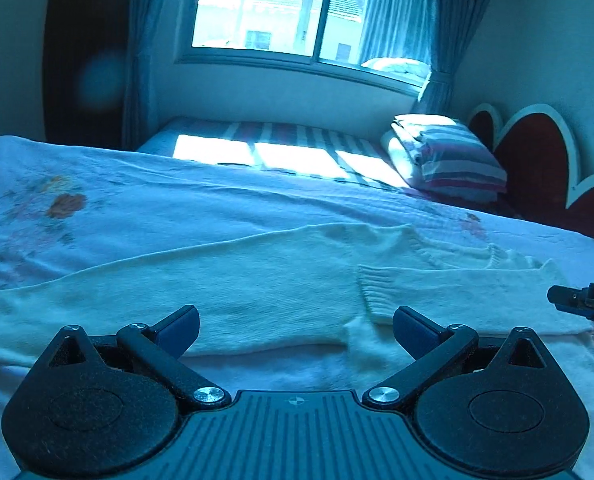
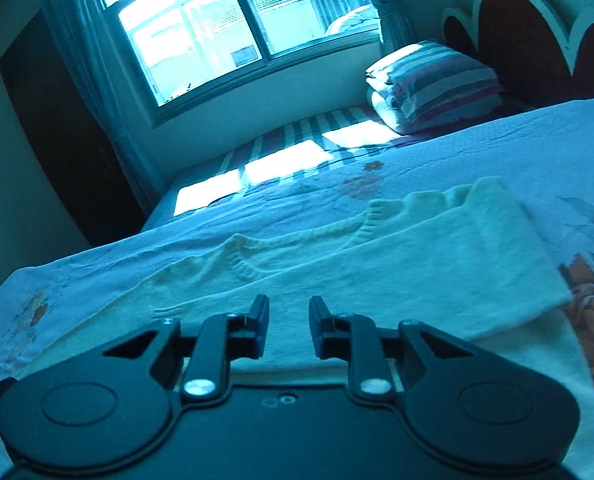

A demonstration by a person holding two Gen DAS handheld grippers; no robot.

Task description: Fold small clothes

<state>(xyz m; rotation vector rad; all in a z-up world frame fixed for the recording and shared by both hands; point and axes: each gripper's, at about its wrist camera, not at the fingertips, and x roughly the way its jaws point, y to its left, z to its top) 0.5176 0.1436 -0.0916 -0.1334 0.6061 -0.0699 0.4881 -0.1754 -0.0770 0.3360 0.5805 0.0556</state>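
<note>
Both grippers, left (image 1: 296, 326) and right (image 2: 289, 326), gape empty over sweater (image 1: 257, 292) on floral bedspread (image 1: 177, 204) beneath window (image 1: 297, 8).

Matt ribbed-knit sweater (image 1: 281, 280); cloth bedspread (image 1: 177, 204)

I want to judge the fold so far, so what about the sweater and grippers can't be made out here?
- Sweater: its near edge is hidden behind the left gripper in the left wrist view, and behind the right gripper in the right wrist view.
- Sweater's left end: cut off by the left wrist frame's edge.
- Right gripper in the left wrist view: only a tip shows at the right edge.
</note>
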